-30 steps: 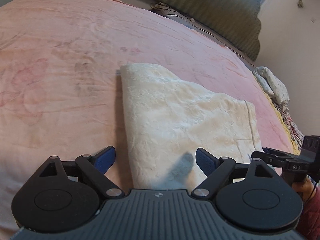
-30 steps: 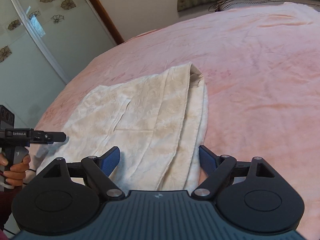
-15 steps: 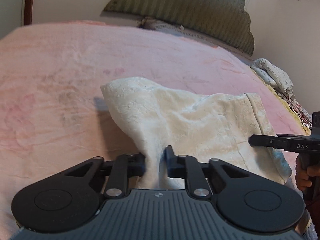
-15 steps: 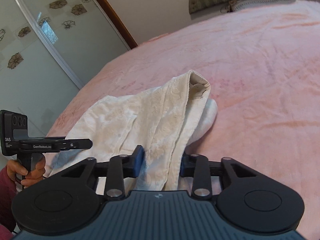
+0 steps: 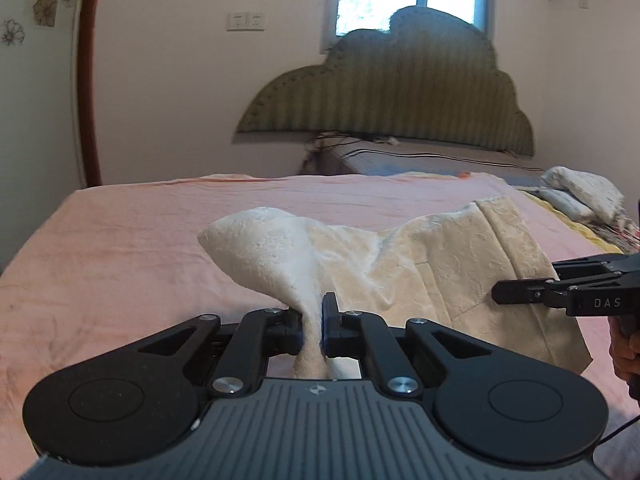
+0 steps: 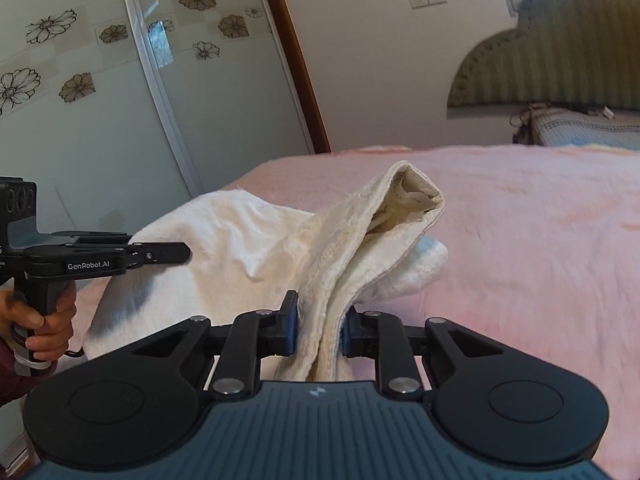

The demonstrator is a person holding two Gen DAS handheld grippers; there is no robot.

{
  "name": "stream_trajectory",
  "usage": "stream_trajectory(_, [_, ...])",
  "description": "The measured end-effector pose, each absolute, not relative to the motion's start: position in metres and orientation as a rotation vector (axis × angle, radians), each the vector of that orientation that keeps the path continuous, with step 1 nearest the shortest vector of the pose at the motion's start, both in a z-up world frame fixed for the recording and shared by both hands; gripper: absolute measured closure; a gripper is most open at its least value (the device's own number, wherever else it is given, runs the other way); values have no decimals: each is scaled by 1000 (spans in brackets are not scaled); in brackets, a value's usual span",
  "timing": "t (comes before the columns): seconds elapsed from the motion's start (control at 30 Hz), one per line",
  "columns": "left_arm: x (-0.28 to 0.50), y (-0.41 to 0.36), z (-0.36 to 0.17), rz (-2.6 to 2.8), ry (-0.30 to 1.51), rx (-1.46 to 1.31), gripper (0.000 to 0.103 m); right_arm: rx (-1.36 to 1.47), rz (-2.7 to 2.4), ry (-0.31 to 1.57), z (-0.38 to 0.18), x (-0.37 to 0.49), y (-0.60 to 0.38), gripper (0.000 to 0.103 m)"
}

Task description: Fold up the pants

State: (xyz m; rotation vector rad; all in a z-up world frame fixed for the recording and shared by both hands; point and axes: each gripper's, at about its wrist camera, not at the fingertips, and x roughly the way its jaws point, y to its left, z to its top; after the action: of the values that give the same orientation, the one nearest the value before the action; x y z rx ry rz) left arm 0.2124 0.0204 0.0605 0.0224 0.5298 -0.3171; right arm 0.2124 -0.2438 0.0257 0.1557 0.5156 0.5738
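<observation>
The cream patterned pants [image 5: 440, 264] lie folded on the pink bedspread [image 5: 140, 248], their near edge lifted off it. My left gripper [image 5: 312, 320] has a bunched corner of the fabric between its blue pads, and its jaws are still closing on it. In the right wrist view my right gripper [image 6: 318, 320] pinches the thicker waistband end of the pants [image 6: 384, 240], its jaws also still closing, with the cloth pressed between them. Each gripper shows in the other's view: the right gripper [image 5: 496, 292] at the right edge, the left gripper [image 6: 186, 252] at the left.
A green padded headboard [image 5: 400, 92] stands behind the bed below a window. A white cloth pile [image 5: 584, 192] lies at the bed's far right edge. Sliding wardrobe doors [image 6: 100, 100] with flower prints stand beyond the bed's left side. A person's hand [image 6: 44, 320] holds the left gripper's handle.
Both grippers went from wide open over the flat pants to closed on the near edge. Both have since risen, lifting that edge off the bed, and now point more level.
</observation>
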Motion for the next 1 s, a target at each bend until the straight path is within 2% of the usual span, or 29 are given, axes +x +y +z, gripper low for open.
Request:
stream_trajectory(0.1, [250, 26, 51, -273, 572, 11, 93, 176, 559, 518, 22, 252, -237, 83])
stream_trajectory(0.23, [289, 26, 7, -192, 669, 58, 90, 169, 499, 605, -9, 297, -226, 82])
stream_trajectory(0.3, [299, 25, -12, -158, 707, 80, 84, 129, 435, 680, -24, 312, -220, 68])
stream_trajectory(0.33, [298, 25, -14, -153, 705, 83, 76, 125, 409, 700, -30, 315, -222, 63])
stream_trajectory(0.37, [295, 28, -13, -145, 697, 85, 63, 136, 394, 707, -33, 314, -225, 57])
stream_trajectory(0.53, [258, 45, 10, -69, 664, 123, 51, 22, 245, 601, -13, 271, -232, 55])
stream_trajectory(0.6, [235, 48, 16, -62, 656, 99, 38, -59, 312, 534, -3, 246, -221, 55])
stream_trajectory(0.63, [231, 49, 14, -73, 661, 98, 28, -70, 376, 531, -2, 236, -215, 55])
stream_trajectory(0.73, [231, 43, -7, -63, 729, 171, 24, -134, 490, 607, -16, 227, -192, 57])
stream_trajectory(0.8, [231, 48, -8, -25, 731, 149, 24, -191, 426, 641, -33, 231, -184, 58])
stream_trajectory(0.83, [228, 53, -2, -13, 732, 110, 28, -151, 400, 647, -33, 232, -188, 58])
stream_trajectory(0.87, [223, 57, 5, -15, 719, 76, 28, -101, 372, 653, -29, 230, -192, 57])
stream_trajectory(1.0, [198, 61, 18, -33, 664, 42, 22, -97, 427, 572, -13, 205, -186, 56])
